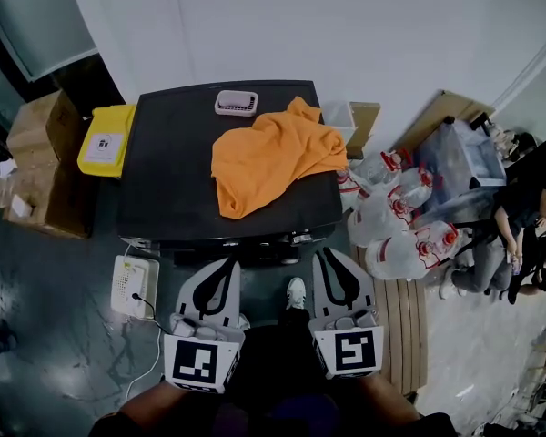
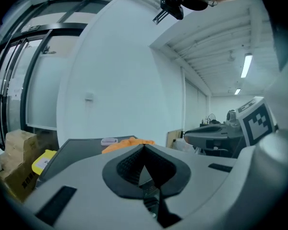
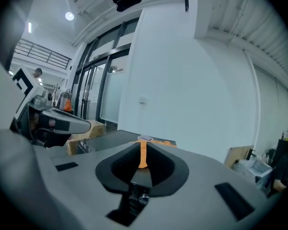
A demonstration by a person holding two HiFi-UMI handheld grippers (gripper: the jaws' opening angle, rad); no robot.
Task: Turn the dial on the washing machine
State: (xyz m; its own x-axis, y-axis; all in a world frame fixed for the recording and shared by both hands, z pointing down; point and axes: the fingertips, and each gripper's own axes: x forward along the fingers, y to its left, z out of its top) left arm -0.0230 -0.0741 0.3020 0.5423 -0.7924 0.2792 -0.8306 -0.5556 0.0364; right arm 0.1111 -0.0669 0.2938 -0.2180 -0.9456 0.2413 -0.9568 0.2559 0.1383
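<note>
Both tongs are held just in front of the washing machine (image 1: 173, 176), near its front panel (image 1: 255, 240). The dial is too small to pick out there. Left tongs (image 1: 220, 264): pinched fully together, nothing in them. Right tongs (image 1: 333, 259): down to a thin slit, empty. The orange cloth (image 1: 273, 153) lying on the machine shows through that slit. White tray (image 1: 236, 103) at the machine's back edge, yellow bin (image 1: 107, 139) left of the machine.
</note>
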